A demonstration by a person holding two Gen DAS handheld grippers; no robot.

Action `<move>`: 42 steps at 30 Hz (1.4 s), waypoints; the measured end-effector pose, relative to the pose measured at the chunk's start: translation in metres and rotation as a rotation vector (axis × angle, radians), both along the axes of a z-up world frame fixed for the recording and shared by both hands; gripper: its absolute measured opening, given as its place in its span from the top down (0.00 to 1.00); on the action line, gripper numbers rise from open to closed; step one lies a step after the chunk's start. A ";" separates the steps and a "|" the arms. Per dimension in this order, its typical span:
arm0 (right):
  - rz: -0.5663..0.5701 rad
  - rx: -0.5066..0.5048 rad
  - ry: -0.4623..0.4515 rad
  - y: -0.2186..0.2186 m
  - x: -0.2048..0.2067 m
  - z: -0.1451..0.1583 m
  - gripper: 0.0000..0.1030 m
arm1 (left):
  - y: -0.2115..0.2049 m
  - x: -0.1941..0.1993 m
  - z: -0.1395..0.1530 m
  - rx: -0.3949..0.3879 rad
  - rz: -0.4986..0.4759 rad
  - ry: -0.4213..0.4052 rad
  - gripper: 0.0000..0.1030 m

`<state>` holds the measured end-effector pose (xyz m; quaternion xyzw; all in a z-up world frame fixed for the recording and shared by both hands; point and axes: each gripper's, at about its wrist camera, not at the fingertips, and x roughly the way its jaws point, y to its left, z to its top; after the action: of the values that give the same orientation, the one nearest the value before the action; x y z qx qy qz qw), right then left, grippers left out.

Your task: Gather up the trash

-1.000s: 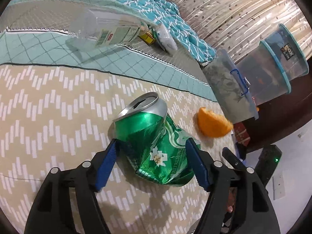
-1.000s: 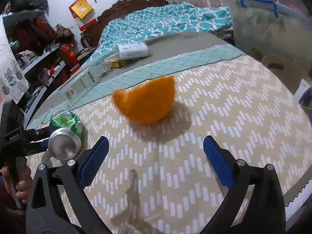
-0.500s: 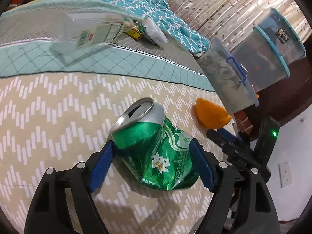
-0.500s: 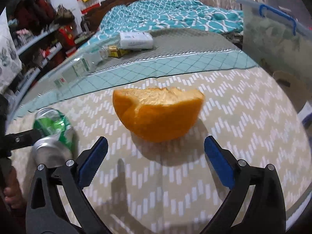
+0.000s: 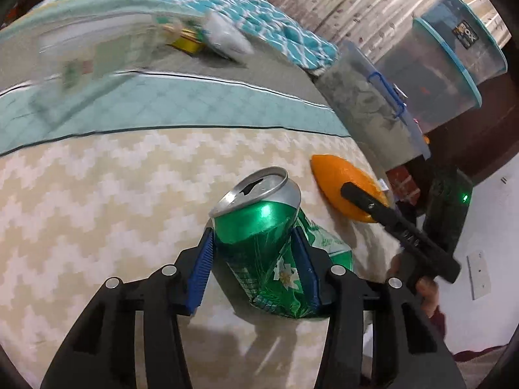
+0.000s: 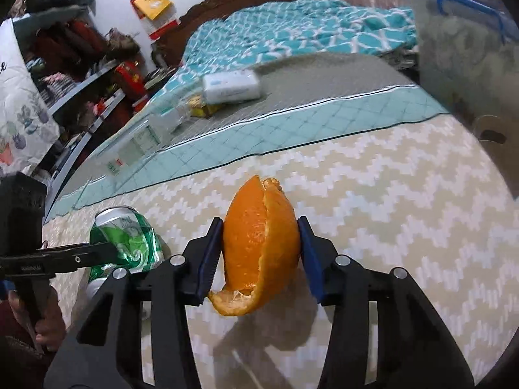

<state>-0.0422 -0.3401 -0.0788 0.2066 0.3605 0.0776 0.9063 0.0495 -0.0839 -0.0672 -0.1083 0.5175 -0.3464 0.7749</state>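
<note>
My left gripper (image 5: 254, 259) is shut on a crushed green can (image 5: 269, 236), its blue pads pressing both sides, on the beige zigzag bedspread (image 5: 97, 194). My right gripper (image 6: 261, 253) is shut on an orange peel (image 6: 259, 246), squeezed upright between its pads. The peel (image 5: 340, 181) also shows right of the can in the left wrist view, with the right gripper's finger across it. The can (image 6: 126, 236) shows at the left in the right wrist view. A clear plastic bottle (image 6: 136, 142), a white packet (image 6: 232, 86) and a yellow wrapper (image 6: 202, 108) lie farther back.
A grey lidded bin (image 5: 373, 107) and stacked clear tubs (image 5: 454, 58) stand past the bed's right edge. A teal quilt (image 6: 292, 35) covers the far end. Cluttered shelves (image 6: 81, 64) line the left wall.
Both grippers have closed: the left on the green can, the right on the orange peel, which now stands pinched upright. Both wrist views have moved closer.
</note>
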 end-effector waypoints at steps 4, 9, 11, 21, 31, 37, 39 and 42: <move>-0.076 0.033 -0.020 -0.039 -0.016 -0.004 0.55 | -0.052 0.014 0.001 0.001 -0.077 0.023 0.58; -0.228 0.048 -0.044 -0.114 -0.037 -0.009 0.55 | -0.137 0.036 0.002 -0.025 -0.191 0.057 0.58; -0.295 0.052 -0.048 -0.148 -0.042 -0.010 0.55 | -0.184 0.041 0.005 -0.026 -0.255 0.047 0.58; -0.611 0.167 -0.038 -0.284 -0.060 -0.037 0.36 | -0.380 0.049 0.003 0.016 -0.431 -0.010 0.45; -0.671 0.181 -0.142 -0.273 -0.085 -0.019 0.35 | -0.364 0.035 0.007 0.106 -0.411 -0.125 0.34; -0.539 0.184 -0.148 -0.235 -0.057 -0.003 0.36 | -0.257 0.058 0.026 0.205 -0.308 -0.230 0.34; -0.489 0.178 -0.138 -0.221 -0.043 -0.002 0.35 | -0.210 0.071 0.036 0.273 -0.228 -0.287 0.26; -0.393 0.174 -0.113 -0.193 -0.018 0.001 0.34 | -0.133 0.091 0.053 0.392 -0.075 -0.381 0.21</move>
<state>-0.0600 -0.5329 -0.0779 0.3457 0.2538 -0.0584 0.9015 0.1409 -0.2168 -0.0145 0.1301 0.4231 -0.2824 0.8511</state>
